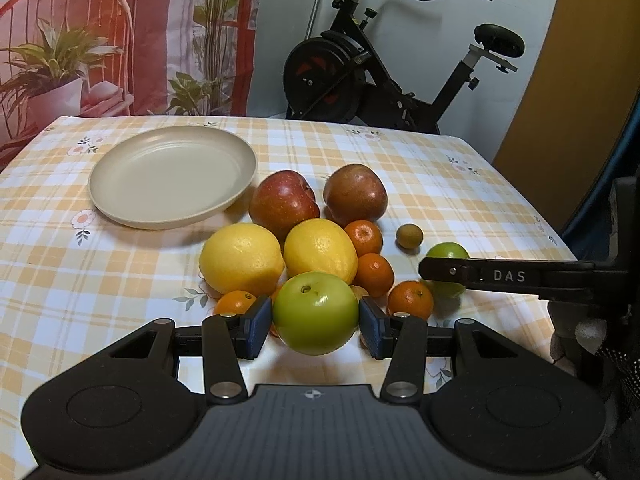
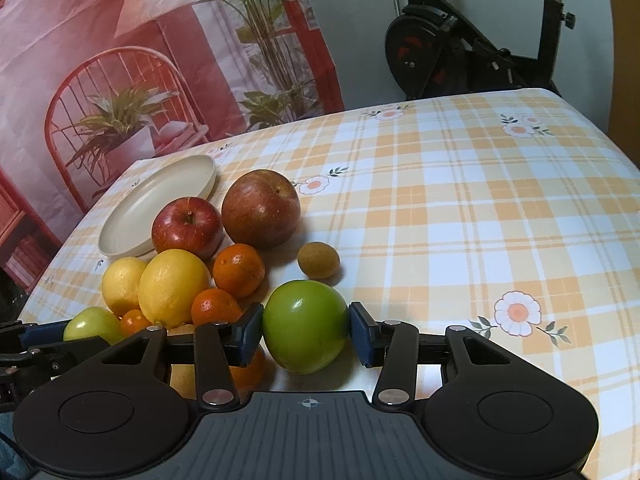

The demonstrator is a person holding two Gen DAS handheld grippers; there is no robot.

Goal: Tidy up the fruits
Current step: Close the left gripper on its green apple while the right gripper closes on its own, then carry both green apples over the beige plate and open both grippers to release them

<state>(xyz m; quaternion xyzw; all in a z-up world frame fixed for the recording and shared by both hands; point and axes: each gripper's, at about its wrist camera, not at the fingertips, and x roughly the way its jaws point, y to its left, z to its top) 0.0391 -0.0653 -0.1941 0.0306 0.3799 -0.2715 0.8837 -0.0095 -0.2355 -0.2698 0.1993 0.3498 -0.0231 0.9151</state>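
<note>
A round, glossy green apple (image 1: 315, 313) sits low in the middle of the left wrist view, clamped between the blue pads of the left tongs (image 1: 315, 326). A second smooth green apple (image 2: 305, 326) fills the lower middle of the right wrist view, with the blue pads of the right tongs (image 2: 306, 334) pressed against both its sides; no gap shows on either side.

In the left view that second apple appears at the right edge of the pile, partly hidden behind the black finger of the right tongs.

Just beyond the held apples lies the rest of the pile: two large yellow lemons (image 1: 241, 258) side by side, several small orange mandarins (image 1: 363, 237) tucked to their right and beneath, and two red apples (image 1: 283, 203) behind them toward the centre of the frame. A small brown-green round fruit (image 1: 409, 236) lies a little apart, right of the mandarins.

A shallow round beige plate (image 1: 120, 208) rests in the upper left, just beside the nearer red apple.

Everything stands on a desk (image 1: 420, 184) covered with a yellow-and-white checked cloth printed with flowers. Behind it, a black exercise bike (image 1: 360, 60) stands at upper right and a red printed backdrop (image 1: 120, 20) hangs at upper left.
</note>
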